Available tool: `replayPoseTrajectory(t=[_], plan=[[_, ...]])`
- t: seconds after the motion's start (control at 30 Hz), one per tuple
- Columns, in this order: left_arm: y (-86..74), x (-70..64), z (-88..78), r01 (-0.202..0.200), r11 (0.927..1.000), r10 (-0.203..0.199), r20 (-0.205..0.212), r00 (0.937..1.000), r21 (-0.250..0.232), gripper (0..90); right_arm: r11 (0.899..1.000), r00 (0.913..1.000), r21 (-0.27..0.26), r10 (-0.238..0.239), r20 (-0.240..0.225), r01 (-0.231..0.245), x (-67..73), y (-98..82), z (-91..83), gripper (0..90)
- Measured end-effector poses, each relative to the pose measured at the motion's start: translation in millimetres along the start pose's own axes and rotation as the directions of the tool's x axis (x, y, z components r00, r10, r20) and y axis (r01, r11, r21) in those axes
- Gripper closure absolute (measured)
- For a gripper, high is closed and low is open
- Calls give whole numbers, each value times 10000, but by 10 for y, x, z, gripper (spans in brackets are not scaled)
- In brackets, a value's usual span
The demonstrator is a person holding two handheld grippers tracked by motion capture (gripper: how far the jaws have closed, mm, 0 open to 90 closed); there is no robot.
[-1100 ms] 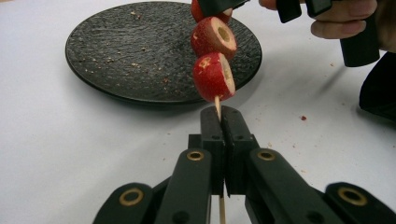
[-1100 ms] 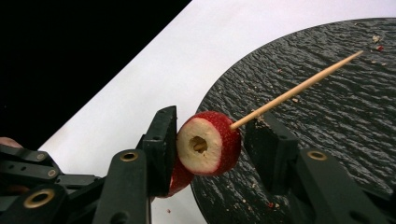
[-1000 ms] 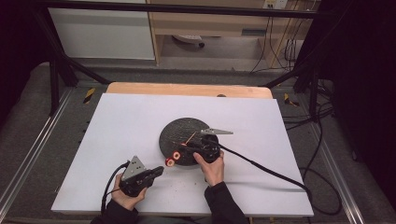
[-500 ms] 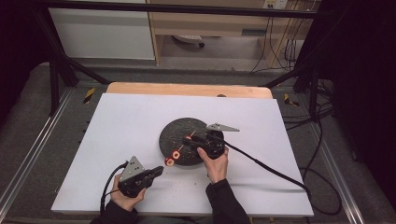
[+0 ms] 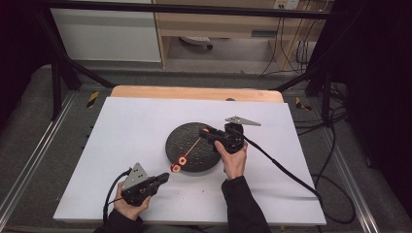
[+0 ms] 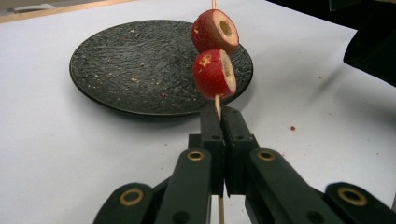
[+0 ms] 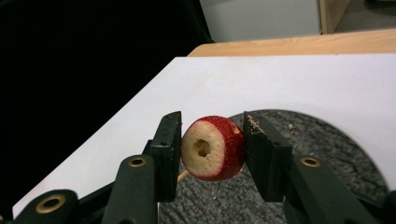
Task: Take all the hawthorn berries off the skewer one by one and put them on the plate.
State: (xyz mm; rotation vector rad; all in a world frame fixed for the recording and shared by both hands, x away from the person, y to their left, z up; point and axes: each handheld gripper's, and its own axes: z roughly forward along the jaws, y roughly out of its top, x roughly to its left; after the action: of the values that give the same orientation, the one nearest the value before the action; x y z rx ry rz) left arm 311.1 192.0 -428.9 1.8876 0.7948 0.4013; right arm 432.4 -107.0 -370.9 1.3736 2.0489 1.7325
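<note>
Worktop (image 5: 145,121) of smooth white sheet carried everything. At the left, the left claw (image 6: 219,116) was clamped shut on a thin wooden skewer (image 6: 217,103), its two flat black jaws pressed together with the stick running up between them. Just beyond that claw's tips, two cored red fruit pieces (image 6: 214,73) sat threaded on the skewer, one above the other; each was round, glossy-skinned and speckled, with a pale cut face and a hollow centre. Behind them lay a round dark plate (image 5: 187,145) with a rough, stone-like surface dusted with crumbs.

Farther right, the right claw (image 7: 212,144) gripped a third cored fruit piece (image 7: 213,148) between its blocky black jaws, the pale cut face and round hole turned toward that claw's own camera. A bit of skewer tip showed beside the left jaw, low behind the fruit. Under this claw lay the plate's pebbled surface. In the high view, the skewer ran slantwise over the plate from the left claw's side up to the right claw (image 5: 210,132).
</note>
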Motion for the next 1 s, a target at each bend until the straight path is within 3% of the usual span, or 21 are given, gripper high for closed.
replayPoseTrajectory(t=[0.3,0.43,0.67,1.0], plan=[[-8,32,-9,74,10000,-73,-110,9999,37,884,9996,9993,-252,138,344,-130,-178,184,14,596],[-6,54,-25,141,9999,-141,-208,9997,-5,884,9999,9979,-57,98,633,-94,-262,203,73,595],[-1,86,-50,242,9997,-245,-300,9993,-99,884,9961,9964,880,-146,835,72,-323,2,285,595],[-3,106,-51,295,9995,-298,-345,9990,-101,884,9773,9937,2105,-480,1009,259,-375,-341,562,592]])
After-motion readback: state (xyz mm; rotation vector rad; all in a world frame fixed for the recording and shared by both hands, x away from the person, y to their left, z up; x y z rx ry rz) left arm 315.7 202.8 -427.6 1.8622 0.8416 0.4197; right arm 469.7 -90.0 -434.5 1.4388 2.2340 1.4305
